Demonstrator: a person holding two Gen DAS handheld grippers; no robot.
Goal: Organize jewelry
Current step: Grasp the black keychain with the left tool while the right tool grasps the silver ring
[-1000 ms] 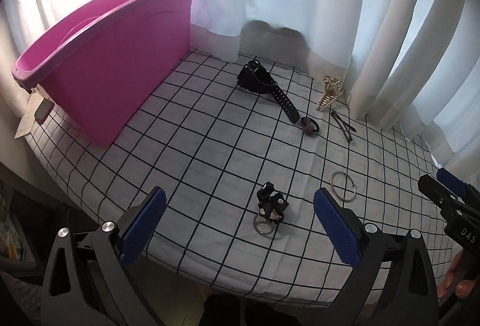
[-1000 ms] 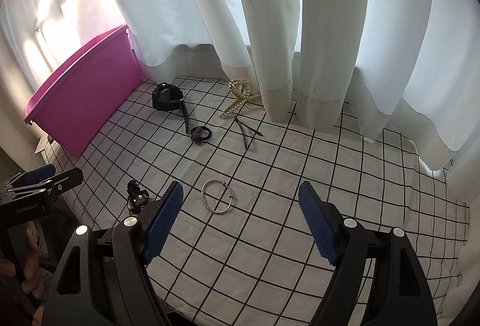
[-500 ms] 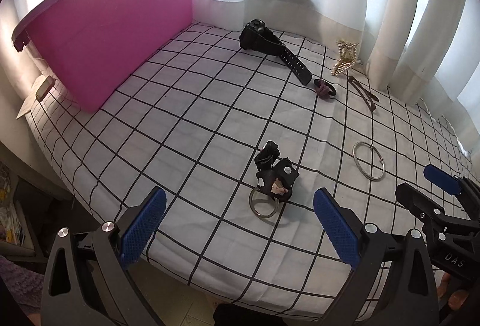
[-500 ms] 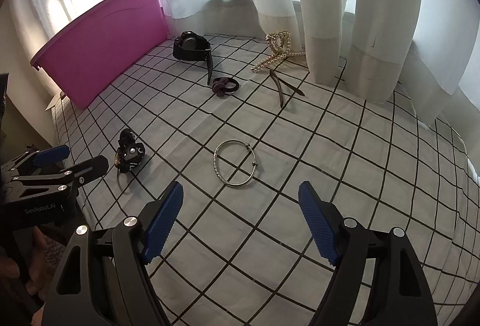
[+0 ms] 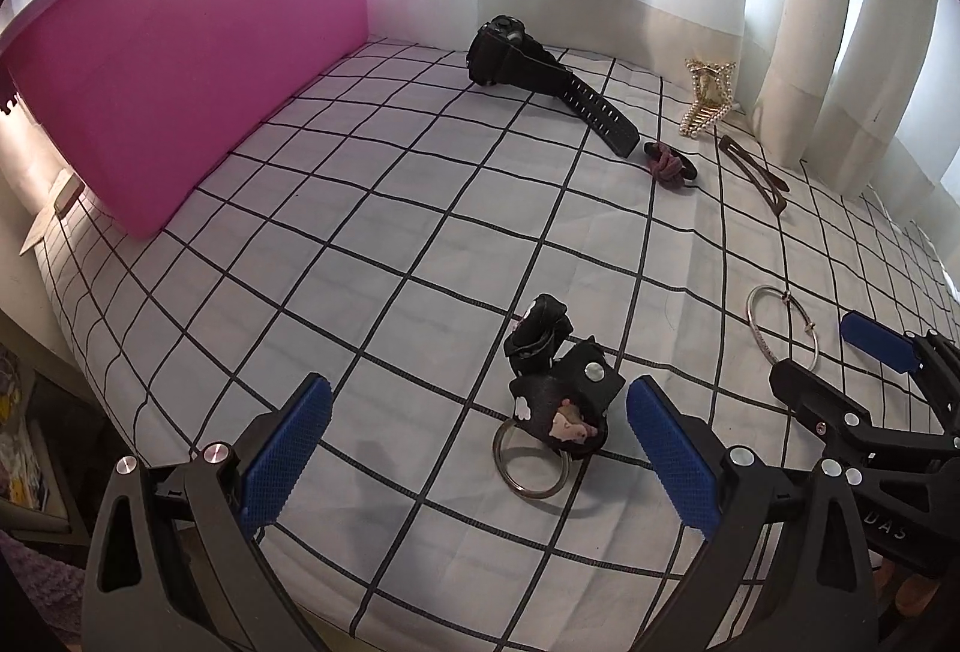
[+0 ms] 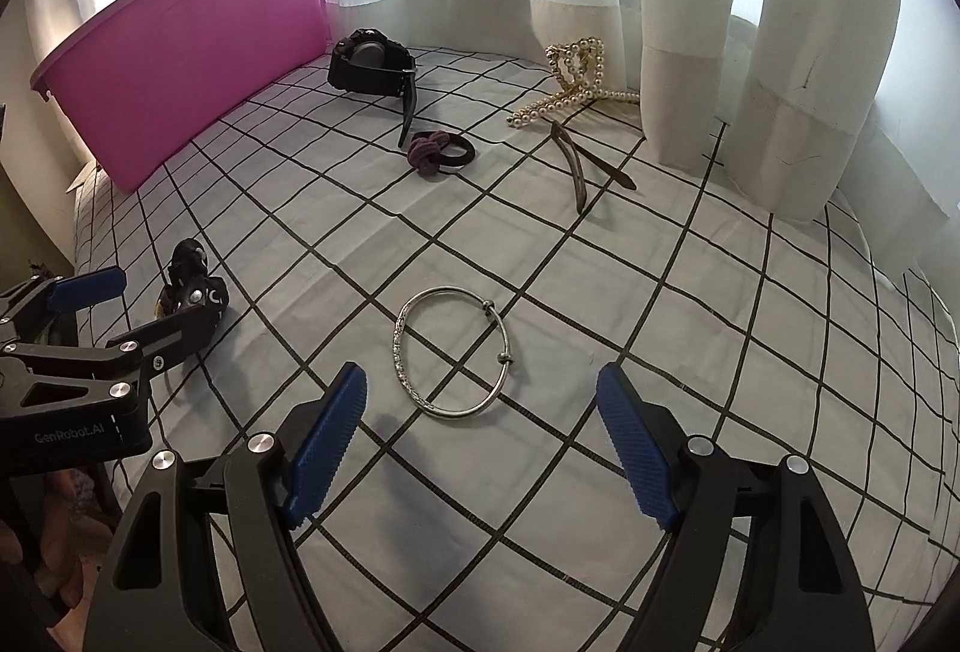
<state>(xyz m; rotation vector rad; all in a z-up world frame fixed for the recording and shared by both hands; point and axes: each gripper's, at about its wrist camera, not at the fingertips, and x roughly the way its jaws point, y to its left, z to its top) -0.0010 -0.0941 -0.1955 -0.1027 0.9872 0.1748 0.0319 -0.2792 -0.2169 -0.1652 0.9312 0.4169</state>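
Jewelry lies scattered on a white cloth with a black grid (image 5: 372, 256) that covers the worktop. A black keychain charm with a metal ring (image 5: 555, 394) sits just ahead of the left gripper (image 5: 474, 448), nearer its right finger than its left, not touching either pad. The left fingers (image 5: 287, 448) are spread wide and hold nothing. A silver bangle (image 6: 453, 352) lies flat just ahead of the right gripper (image 6: 480, 442), roughly centred between its tips; the right fingers (image 6: 636, 454) are also wide apart and empty. Farther back, a black wristwatch (image 6: 372, 64) rests near the end of a pink plastic bin (image 6: 180, 46), which stands at the far left of the cloth. A dark hair tie (image 6: 441, 151) lies just beyond the watch strap's end. A pearl necklace (image 6: 570, 82) lies at the foot of the white curtain (image 6: 690, 22), with a brown hair clip (image 6: 579, 160) just in front of it.
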